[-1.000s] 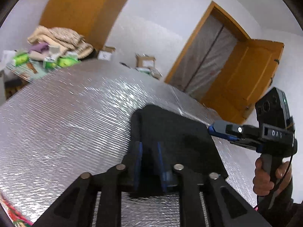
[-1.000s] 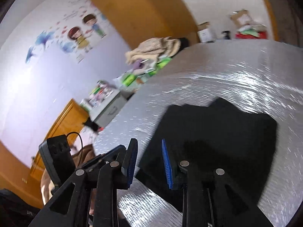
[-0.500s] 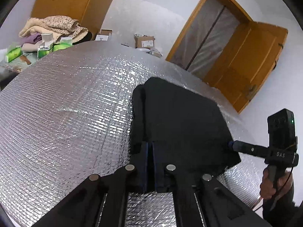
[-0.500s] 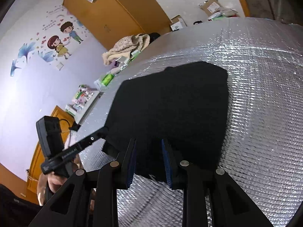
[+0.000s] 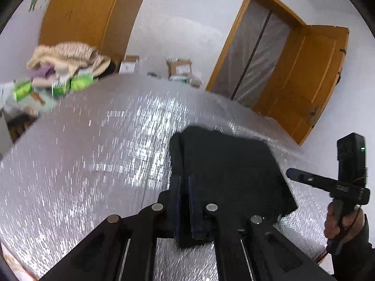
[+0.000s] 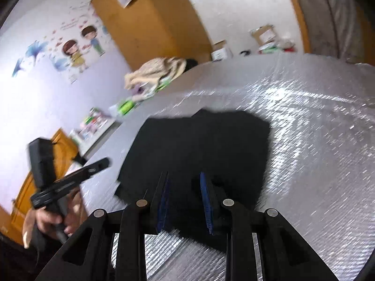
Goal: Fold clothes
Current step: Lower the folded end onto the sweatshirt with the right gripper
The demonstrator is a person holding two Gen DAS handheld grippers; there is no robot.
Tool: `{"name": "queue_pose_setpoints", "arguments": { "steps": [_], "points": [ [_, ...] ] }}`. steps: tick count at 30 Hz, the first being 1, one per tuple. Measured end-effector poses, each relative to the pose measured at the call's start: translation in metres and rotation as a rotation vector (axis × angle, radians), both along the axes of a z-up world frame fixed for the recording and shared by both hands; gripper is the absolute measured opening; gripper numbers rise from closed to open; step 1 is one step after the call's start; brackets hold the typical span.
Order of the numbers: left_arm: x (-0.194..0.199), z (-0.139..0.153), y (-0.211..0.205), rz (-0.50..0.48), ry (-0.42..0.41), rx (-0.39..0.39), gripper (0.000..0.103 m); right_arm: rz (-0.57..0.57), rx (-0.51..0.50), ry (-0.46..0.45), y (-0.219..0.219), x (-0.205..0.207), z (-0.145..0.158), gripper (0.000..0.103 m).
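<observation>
A folded black garment (image 5: 229, 171) lies on the silver mat (image 5: 93, 164). The left gripper (image 5: 185, 187) is clamped on its near edge at 6 o'clock. The right gripper (image 6: 184, 187) stands half open over the garment's near edge, nothing pinched.

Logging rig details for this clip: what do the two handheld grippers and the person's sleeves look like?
Both are black pistol-grip units with scissor-like linkage arms, silver pivot rivets and blue ribbed pads. The right gripper carries a boxy black module with a green light, white lettering along its body and a thin cable at the handle. The left gripper shows the same box and lettering. Sleeves are dark.
</observation>
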State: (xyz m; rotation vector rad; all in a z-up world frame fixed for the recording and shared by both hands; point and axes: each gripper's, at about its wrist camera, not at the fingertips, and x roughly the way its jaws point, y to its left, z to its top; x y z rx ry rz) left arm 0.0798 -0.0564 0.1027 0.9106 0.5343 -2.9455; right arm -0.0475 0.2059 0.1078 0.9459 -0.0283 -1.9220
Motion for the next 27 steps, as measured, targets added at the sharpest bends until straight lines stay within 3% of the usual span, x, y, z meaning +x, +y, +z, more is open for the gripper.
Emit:
{"name": "queue_pose_setpoints", "arguments": {
  "steps": [8, 13, 22, 25, 27],
  "points": [
    [-0.078, 0.012, 0.025, -0.068, -0.009, -0.098, 0.005, -0.110, 0.043, 0.022, -0.019, -0.040, -0.002, 0.025],
    [-0.129, -0.015, 0.017, -0.035, -0.141, -0.106, 0.005, -0.133, 0.076, 0.057, -0.041, -0.060, -0.006, 0.022],
    [-0.136, -0.037, 0.008, -0.034, -0.179, -0.092, 0.004, -0.125, 0.157, 0.049, -0.063, -0.078, -0.034, 0.019],
    [-0.135, -0.041, 0.000, -0.043, -0.170, -0.041, 0.004, -0.112, 0.155, 0.071, -0.062, -0.078, -0.036, 0.019],
    [-0.131, -0.038, -0.004, -0.055, -0.158, -0.010, 0.003, -0.109, 0.125, 0.032, -0.056, -0.081, -0.034, 0.019]
  ]
}}
